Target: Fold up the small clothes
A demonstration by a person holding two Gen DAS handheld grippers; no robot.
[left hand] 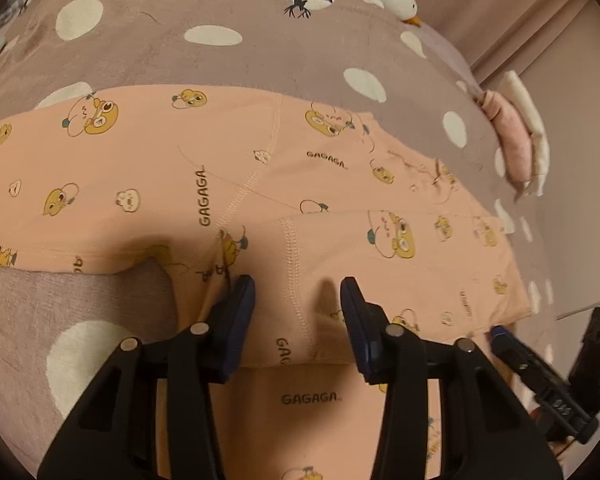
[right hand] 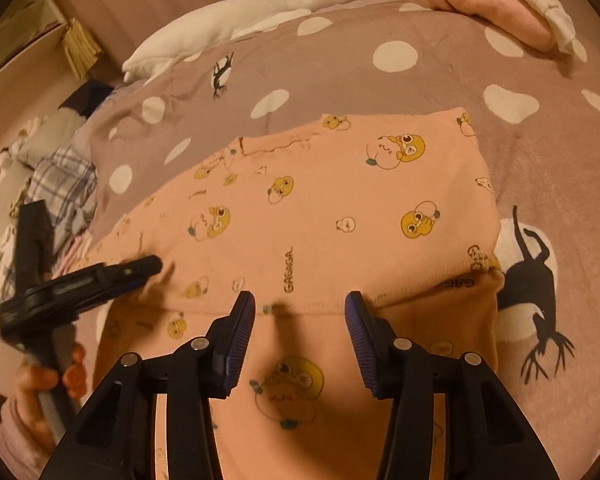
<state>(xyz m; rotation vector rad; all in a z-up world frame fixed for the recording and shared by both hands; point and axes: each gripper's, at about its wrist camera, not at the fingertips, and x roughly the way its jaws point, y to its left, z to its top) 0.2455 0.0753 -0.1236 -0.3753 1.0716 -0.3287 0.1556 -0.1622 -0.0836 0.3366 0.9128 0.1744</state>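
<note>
With the peach pants [left hand: 148, 184] lying half-folded on the dotted blanket [left hand: 260, 60], both the left gripper [left hand: 298, 292] and right gripper [right hand: 300, 308] are hovering spread, empty, needing even pinches on the near edge.

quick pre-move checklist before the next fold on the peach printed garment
1. Peach printed garment lies spread on the polka-dot blanket: ok.
2. Left gripper over the near folded edge, jaws apart, not pinching: ok.
3. Right gripper over the near seam, jaws apart, nothing gripped: ok.
4. Grippers apart from each other: ok.
5. Folded pink and white clothes and goose plush away from the garment: ok.
6. Layers underneath lying flat: cannot tell.
</note>
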